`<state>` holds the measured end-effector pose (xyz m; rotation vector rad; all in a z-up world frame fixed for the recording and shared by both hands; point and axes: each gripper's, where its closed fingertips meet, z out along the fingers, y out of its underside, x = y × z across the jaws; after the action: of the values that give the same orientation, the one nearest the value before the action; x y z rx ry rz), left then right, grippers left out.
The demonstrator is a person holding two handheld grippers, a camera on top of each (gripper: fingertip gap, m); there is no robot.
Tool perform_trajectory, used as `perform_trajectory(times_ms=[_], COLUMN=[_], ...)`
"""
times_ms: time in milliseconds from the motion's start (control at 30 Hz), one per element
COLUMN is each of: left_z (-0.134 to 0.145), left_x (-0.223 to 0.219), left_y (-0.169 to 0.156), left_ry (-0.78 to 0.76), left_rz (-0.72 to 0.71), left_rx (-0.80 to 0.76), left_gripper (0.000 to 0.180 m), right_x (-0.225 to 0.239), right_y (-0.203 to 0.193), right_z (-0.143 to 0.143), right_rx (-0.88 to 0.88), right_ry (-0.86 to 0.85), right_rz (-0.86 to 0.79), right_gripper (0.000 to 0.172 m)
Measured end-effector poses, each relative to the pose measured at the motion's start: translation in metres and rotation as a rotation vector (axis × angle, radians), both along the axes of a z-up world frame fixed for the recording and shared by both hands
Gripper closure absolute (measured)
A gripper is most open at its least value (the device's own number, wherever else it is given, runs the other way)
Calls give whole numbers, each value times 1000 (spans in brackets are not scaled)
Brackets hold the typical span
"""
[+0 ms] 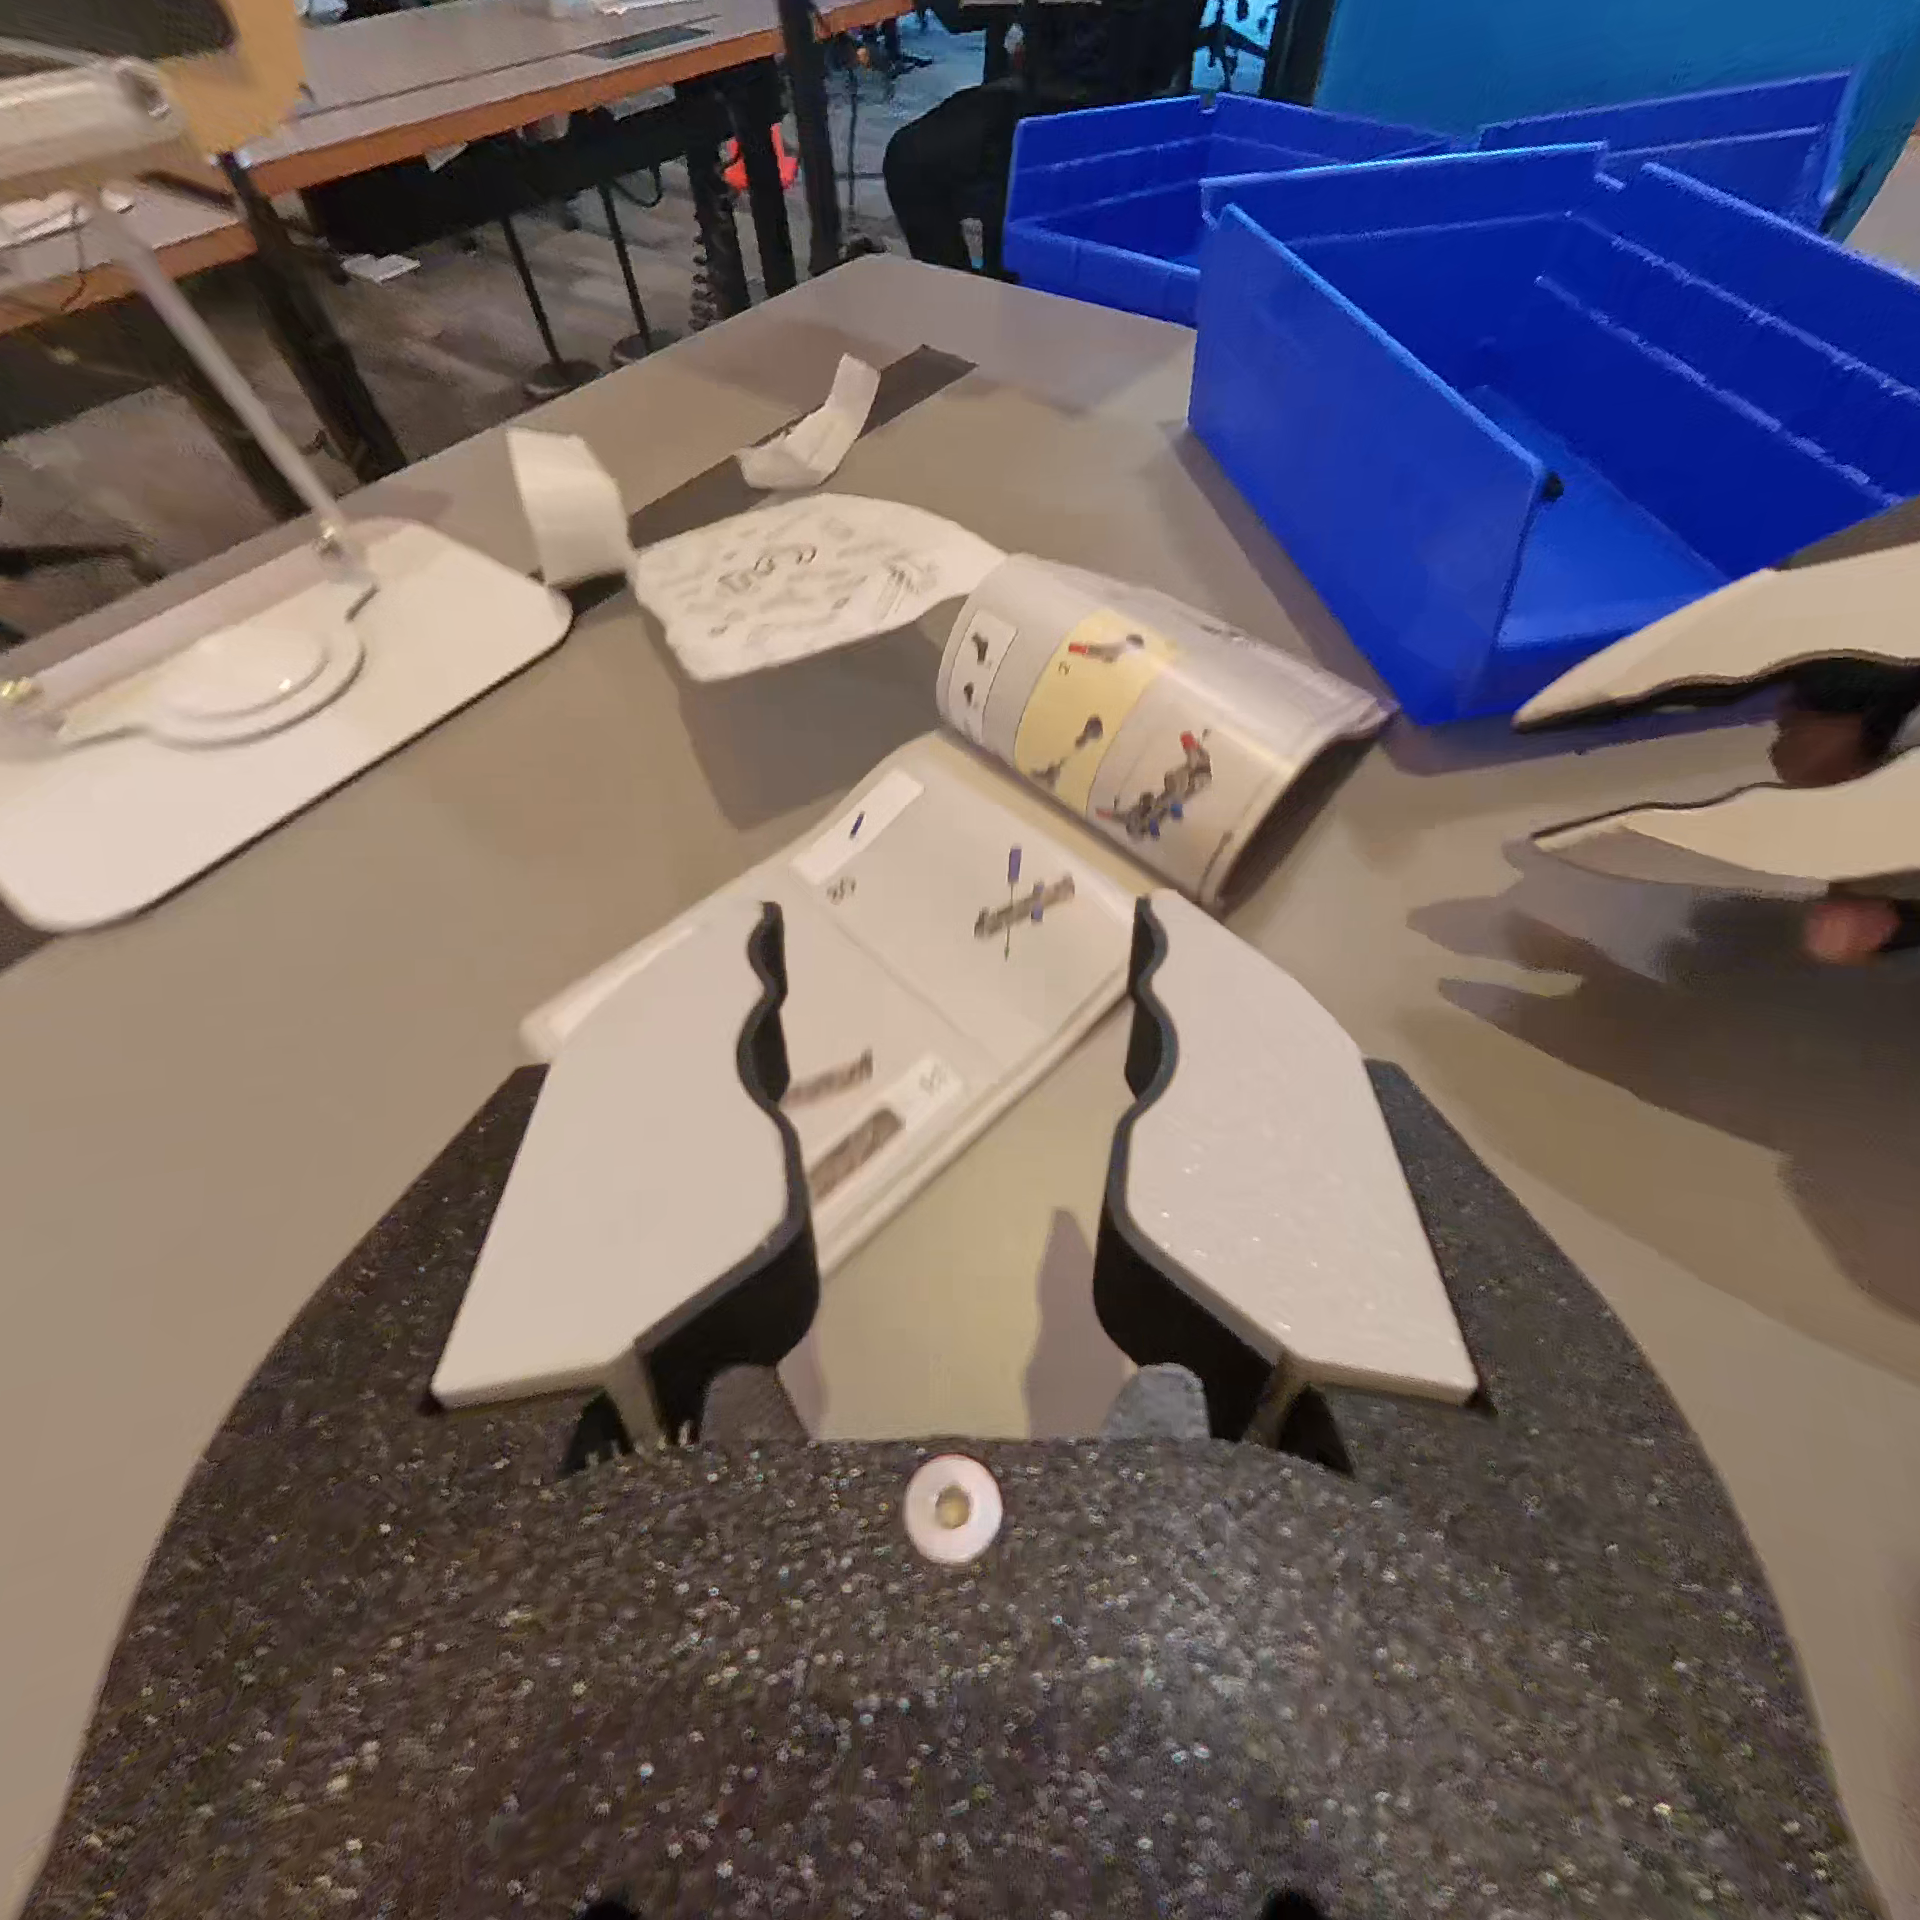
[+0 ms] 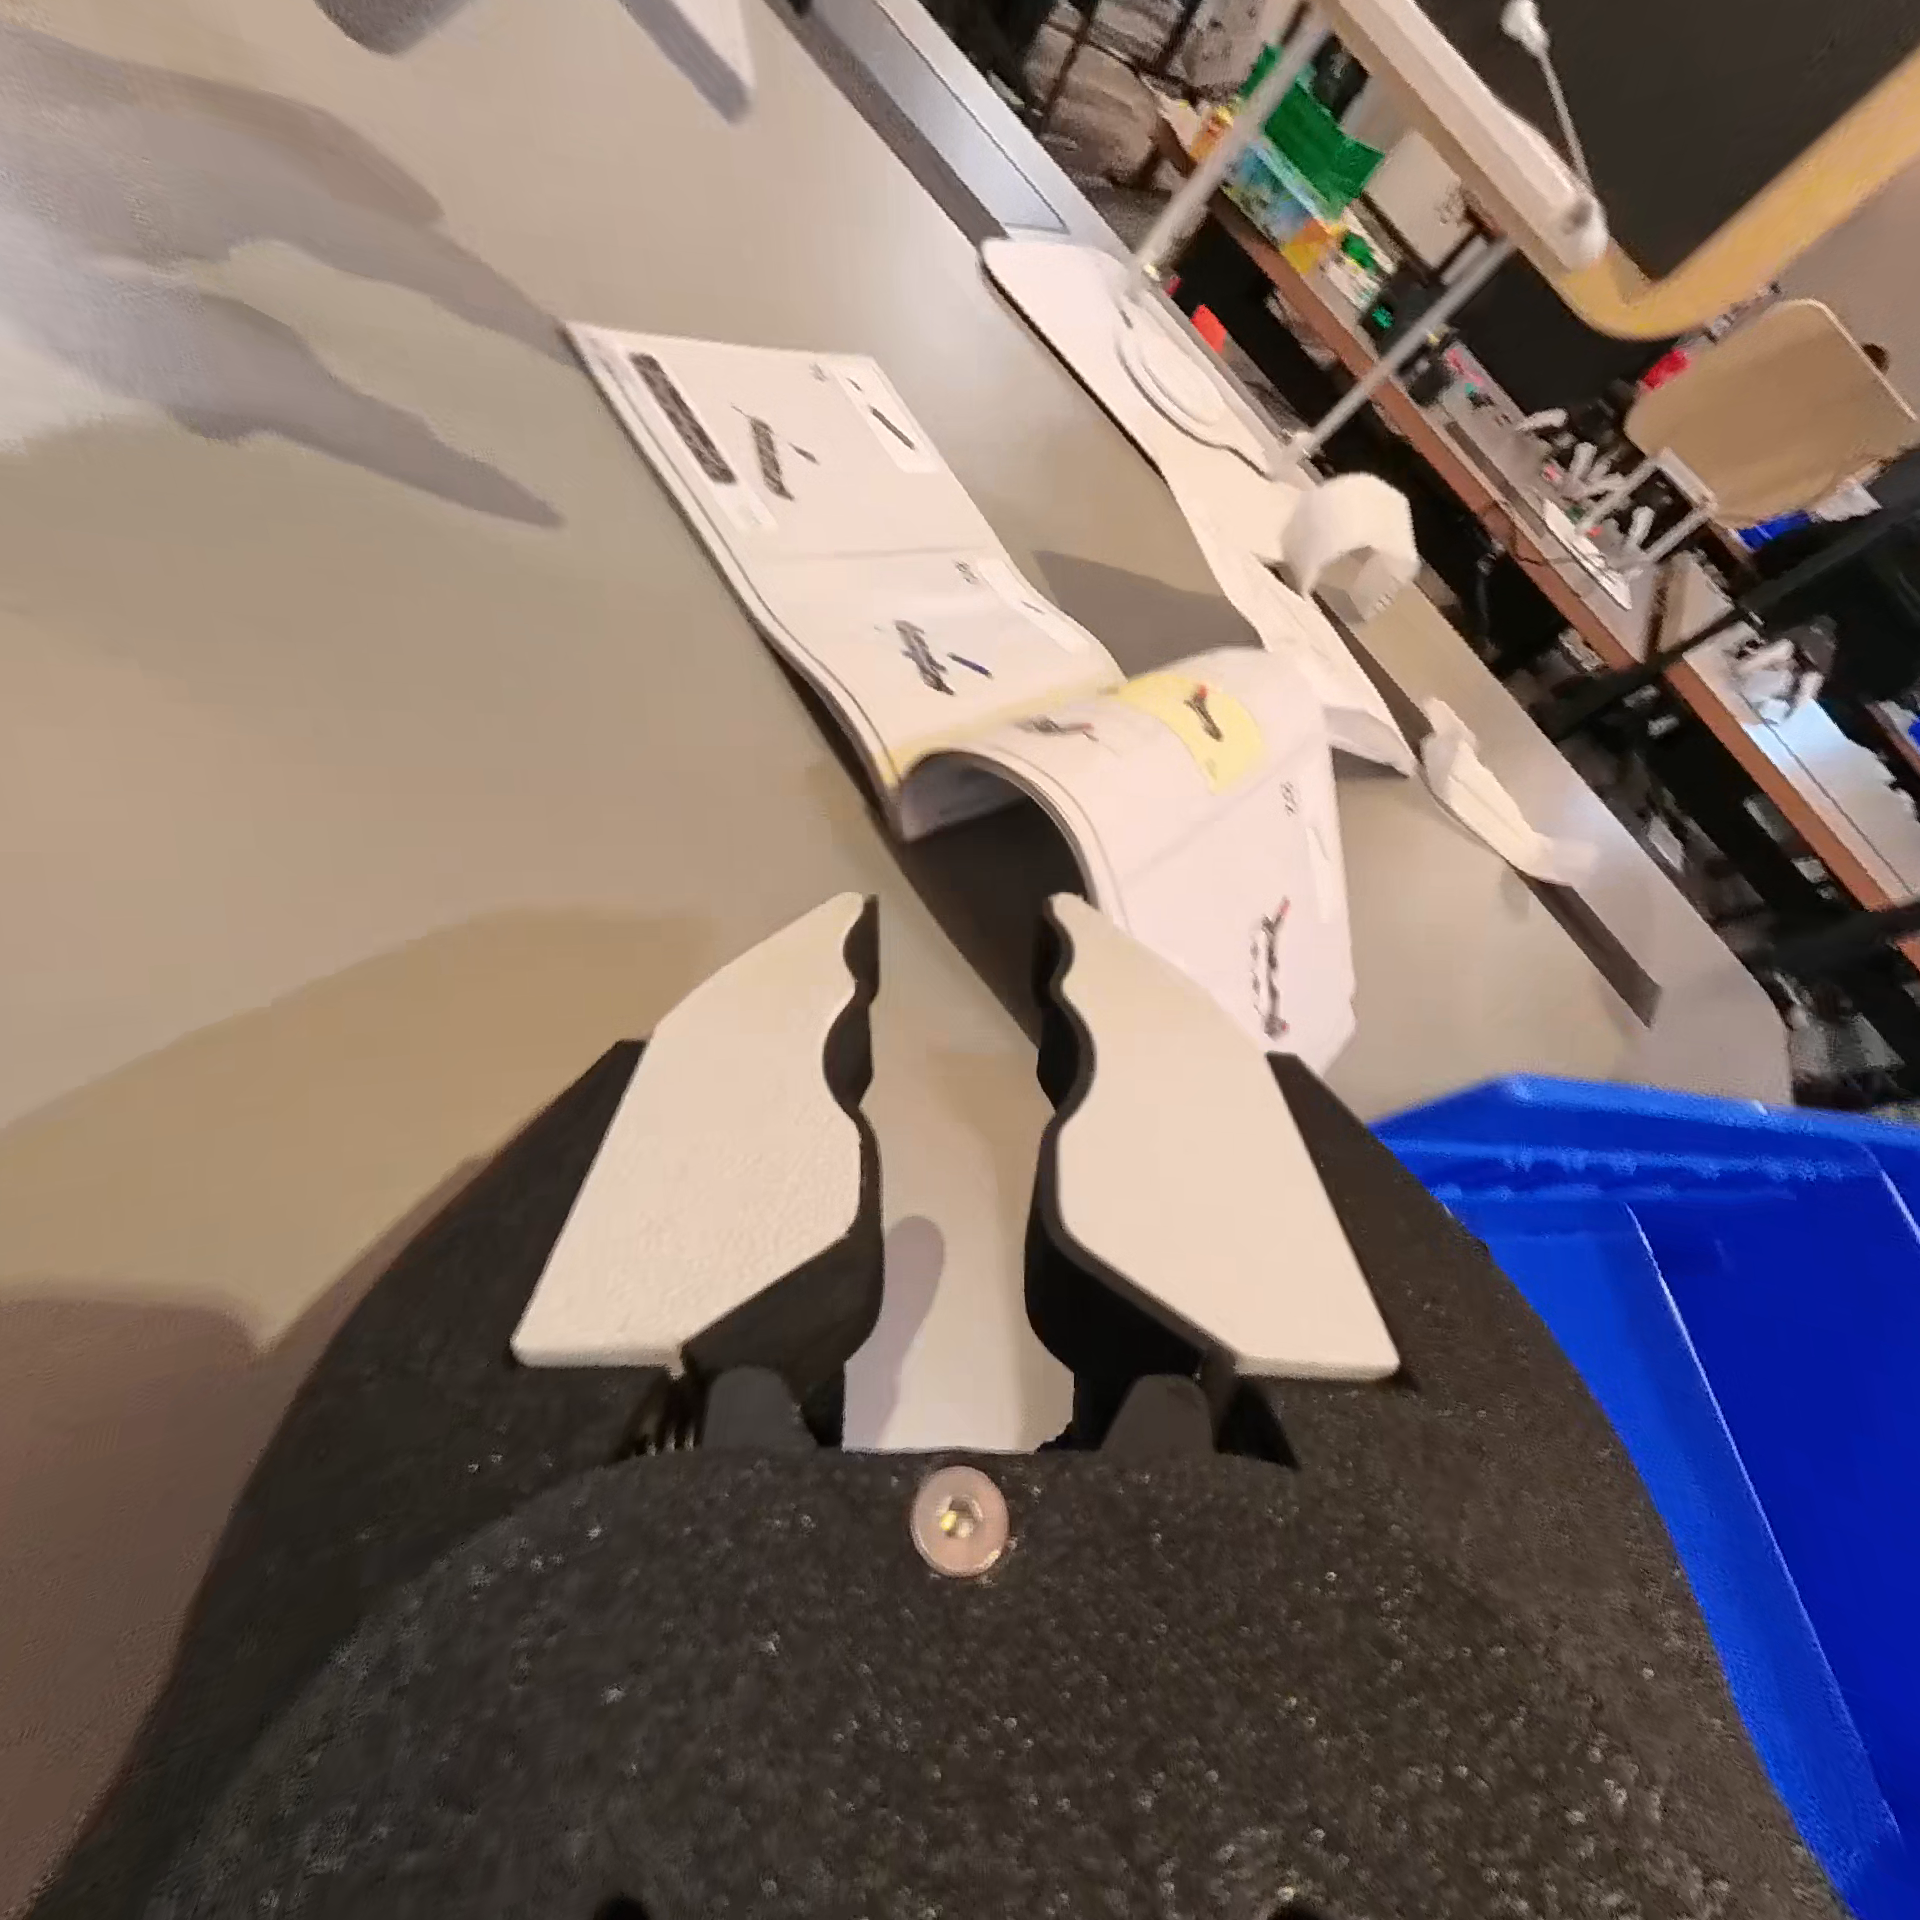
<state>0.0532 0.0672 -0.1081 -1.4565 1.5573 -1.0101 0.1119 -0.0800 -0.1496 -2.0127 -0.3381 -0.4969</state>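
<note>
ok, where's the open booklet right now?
The booklet lies open on the grey table, just ahead of the open left gripper, its curled pages toward the blue bin.

An instruction booklet (image 1: 966, 935) lies open on the grey table (image 1: 312, 1039), about mid-table, near the blue bins (image 1: 1455, 436) at the far right corner. Its left half lies flat, showing pale pages with small diagrams of parts. Its right-hand pages (image 1: 1132, 748) curl up and over in an arch, hollow beneath, one bearing a yellow panel. The arch's far edge rests on the table just beside the nearest bin. In the right wrist view the arch (image 2: 1195, 790) opens toward the camera.
</note>
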Motion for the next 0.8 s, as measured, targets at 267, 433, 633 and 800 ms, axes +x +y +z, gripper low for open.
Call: perform_trajectory(times_ms=[267, 433, 633, 800], left_z=[-4, -12, -12, -6], left_x=[-138, -220, -273, -283], left_y=[27, 49, 72, 84], left_ry=[32, 55, 27, 32], left_rz=[310, 579, 766, 792], left_rx=[-35, 46, 95, 98], left_gripper=[112, 113, 115, 113], right_x=[-60, -104, -153, -177], right_y=[41, 68, 99, 116], right_z=[-5, -14, -23, -25], right_rx=[-80, -143, -196, -210], right_ry=[7, -40, -109, -145], right_rz=[220, 360, 506, 578], right_gripper=[145, 145, 145, 145])
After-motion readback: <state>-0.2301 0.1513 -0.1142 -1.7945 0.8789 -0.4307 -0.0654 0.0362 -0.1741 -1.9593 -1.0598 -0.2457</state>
